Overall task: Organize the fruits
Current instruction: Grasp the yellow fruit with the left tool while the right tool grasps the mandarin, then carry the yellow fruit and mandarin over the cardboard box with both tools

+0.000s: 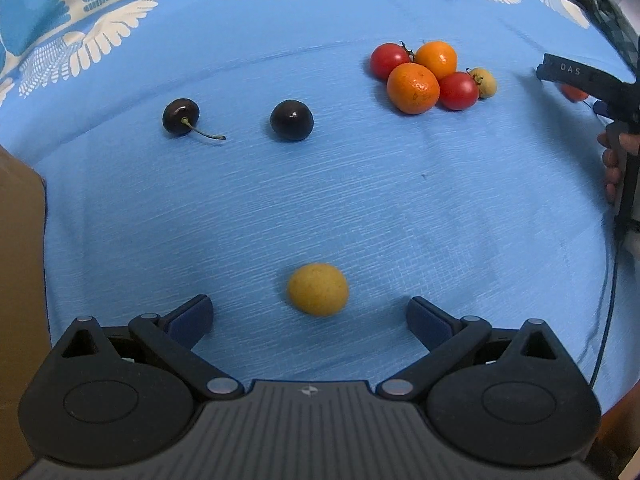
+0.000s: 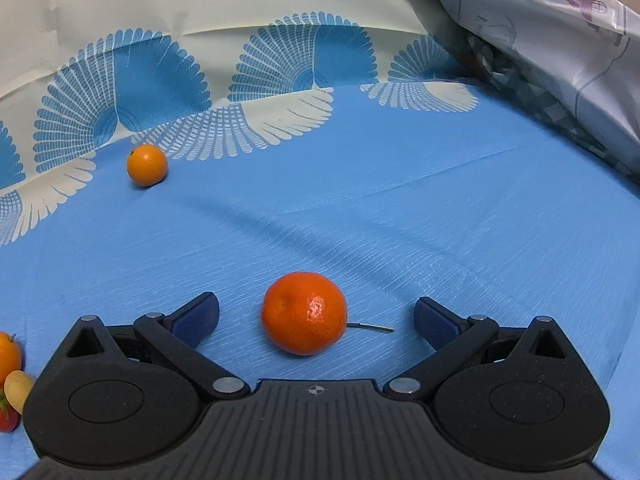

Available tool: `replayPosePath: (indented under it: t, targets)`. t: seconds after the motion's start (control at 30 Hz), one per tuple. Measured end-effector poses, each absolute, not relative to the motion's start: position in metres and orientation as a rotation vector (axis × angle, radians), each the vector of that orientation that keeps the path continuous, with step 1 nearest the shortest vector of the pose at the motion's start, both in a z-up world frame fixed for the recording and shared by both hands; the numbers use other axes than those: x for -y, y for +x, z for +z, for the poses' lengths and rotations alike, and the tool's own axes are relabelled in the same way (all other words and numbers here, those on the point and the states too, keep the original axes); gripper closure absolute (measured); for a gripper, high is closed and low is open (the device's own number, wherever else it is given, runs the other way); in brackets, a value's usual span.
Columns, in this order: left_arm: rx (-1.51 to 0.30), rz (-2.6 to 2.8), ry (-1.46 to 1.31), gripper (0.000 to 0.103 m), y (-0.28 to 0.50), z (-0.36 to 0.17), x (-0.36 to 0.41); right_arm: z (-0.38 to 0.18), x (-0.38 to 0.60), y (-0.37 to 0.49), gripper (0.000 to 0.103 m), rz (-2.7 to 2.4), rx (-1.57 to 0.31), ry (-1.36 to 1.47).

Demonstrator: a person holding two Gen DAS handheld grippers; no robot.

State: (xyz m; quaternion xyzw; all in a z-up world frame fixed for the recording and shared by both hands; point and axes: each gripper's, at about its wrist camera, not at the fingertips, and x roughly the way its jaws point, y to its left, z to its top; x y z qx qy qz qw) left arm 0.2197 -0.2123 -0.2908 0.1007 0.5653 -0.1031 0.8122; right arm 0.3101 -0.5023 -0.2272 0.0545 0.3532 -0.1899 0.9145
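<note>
My left claw [image 1: 310, 314] is spread wide, nothing in it, with a yellow fruit [image 1: 318, 289] lying on the blue cloth [image 1: 400, 208] between its fingers, touching neither. Farther off, two dark cherries [image 1: 181, 116] lie apart on the left, and a cluster of tomatoes and oranges [image 1: 430, 76] sits touching together on the right. A brown box [image 1: 20, 280] crowds my left edge. My right claw [image 2: 316, 316] is also released, a tangerine [image 2: 304, 312] sitting loose between its fingers. A small orange [image 2: 147, 165] lies well beyond, near the patterned border.
</note>
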Motion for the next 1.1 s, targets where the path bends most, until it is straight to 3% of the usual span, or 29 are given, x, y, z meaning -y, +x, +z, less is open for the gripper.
replayPosePath:
  t: [0.07,0.1,0.13,0.17,0.2,0.23,0.27,0.73,1.1]
  targets:
    - [-1.209,-0.205,0.221,0.002,0.218,-0.287,0.219,-0.223,0.502,0.311,0.005,-0.392,-0.741,0.119]
    - [-1.21,-0.204,0.218,0.005,0.217,-0.286,0.221,-0.221,0.501,0.308,0.02,-0.388,-0.733,0.125]
    - [-1.204,-0.211,0.212,0.015,0.215,-0.283,0.224,-0.218,0.5,0.304,0.043,-0.386,-0.727,0.121]
    - [-1.189,-0.217,0.21,0.036,0.212,-0.279,0.226,-0.215,0.499,0.303,0.054,-0.378,-0.73,0.114]
    - [-1.17,-0.231,0.216,0.048,0.209,-0.274,0.228,-0.213,0.499,0.303,0.063,-0.371,-0.741,0.111]
    - [-1.165,-0.235,0.23,0.069,0.207,-0.27,0.23,-0.21,0.5,0.302,0.063,-0.379,-0.757,0.11]
    - [-1.165,-0.242,0.238,0.072,0.206,-0.268,0.232,-0.207,0.5,0.301,0.063,-0.393,-0.771,0.115]
    - [-1.03,-0.278,0.055,0.072,0.154,-0.172,0.171,-0.131,0.444,0.204,0.063,-0.271,-0.7,0.16]
    - [-0.892,-0.196,-0.071,0.072,0.083,-0.087,0.074,-0.076,0.322,0.087,0.063,-0.044,-0.652,0.159]
